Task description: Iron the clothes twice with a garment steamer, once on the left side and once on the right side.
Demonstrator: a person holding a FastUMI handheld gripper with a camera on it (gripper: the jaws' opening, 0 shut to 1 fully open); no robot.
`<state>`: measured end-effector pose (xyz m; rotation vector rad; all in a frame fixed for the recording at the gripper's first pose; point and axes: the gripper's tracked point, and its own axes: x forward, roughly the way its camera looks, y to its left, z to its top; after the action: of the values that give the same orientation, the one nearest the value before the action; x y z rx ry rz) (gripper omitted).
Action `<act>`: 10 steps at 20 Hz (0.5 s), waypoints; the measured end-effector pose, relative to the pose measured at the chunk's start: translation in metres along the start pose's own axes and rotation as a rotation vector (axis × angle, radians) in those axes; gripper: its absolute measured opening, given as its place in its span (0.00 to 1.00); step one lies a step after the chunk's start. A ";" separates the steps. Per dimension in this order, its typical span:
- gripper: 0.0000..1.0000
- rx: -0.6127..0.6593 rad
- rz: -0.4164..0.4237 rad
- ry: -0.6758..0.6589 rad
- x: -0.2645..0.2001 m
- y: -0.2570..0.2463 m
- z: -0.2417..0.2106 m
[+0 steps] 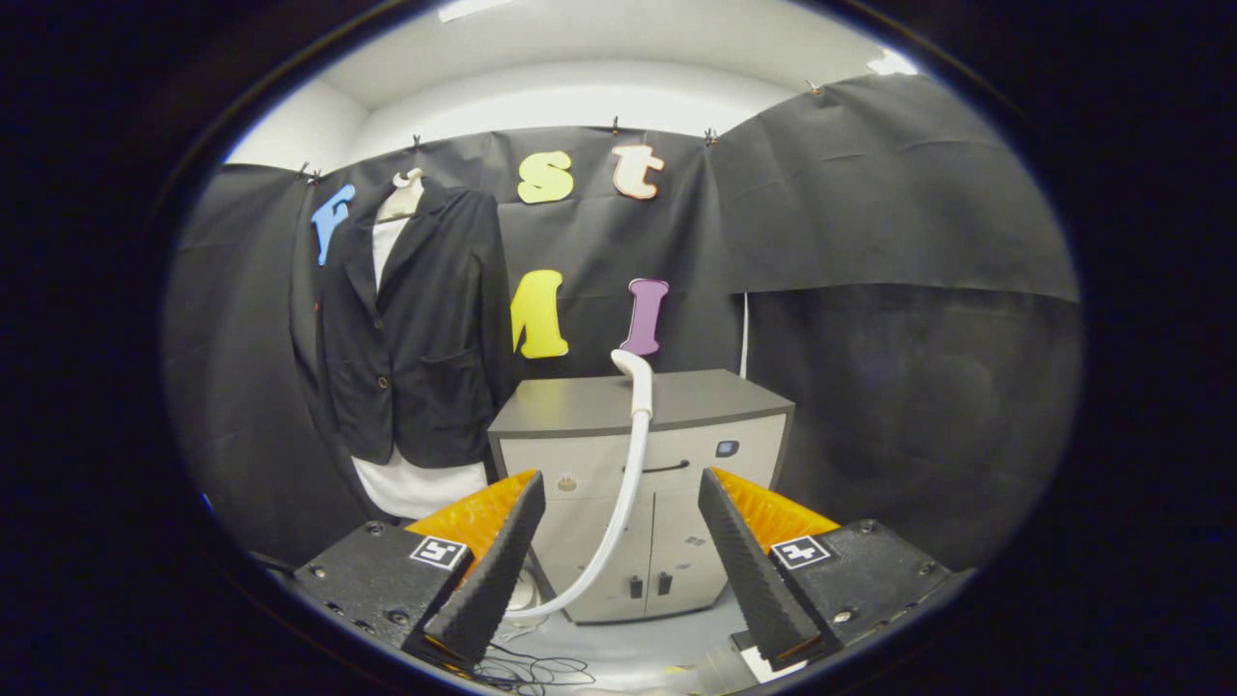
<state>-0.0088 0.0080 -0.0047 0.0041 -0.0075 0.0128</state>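
Steamer (633, 387) head and its pale hose rise in front of a grey cabinet (618, 401), the hose curving down to the floor between the fingers and beyond them. Left of the cabinet, a dark jacket (416, 329) hangs on a pale dress form against the black cloth wall. The gripper (618, 488) has its fingers spread wide, holding nothing. Thin cables (532, 667) lie on the floor near the left finger.

Lower end of the steamer hose (618, 503) lost behind the left finger (493, 570) of the claw (618, 565). Cabinet (667, 541) base partly screened by both fingers — its small front badges too tiny to make out. Jacket (416, 329) hem beyond the left finger, partly covered.
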 end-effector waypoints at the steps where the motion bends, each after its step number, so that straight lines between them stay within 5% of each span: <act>1: 0.99 -0.001 0.002 0.000 -0.001 0.000 0.000; 10: 0.99 -0.011 -0.014 -0.030 0.006 -0.010 0.021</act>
<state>-0.0027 -0.0018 0.0159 -0.0064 -0.0379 -0.0018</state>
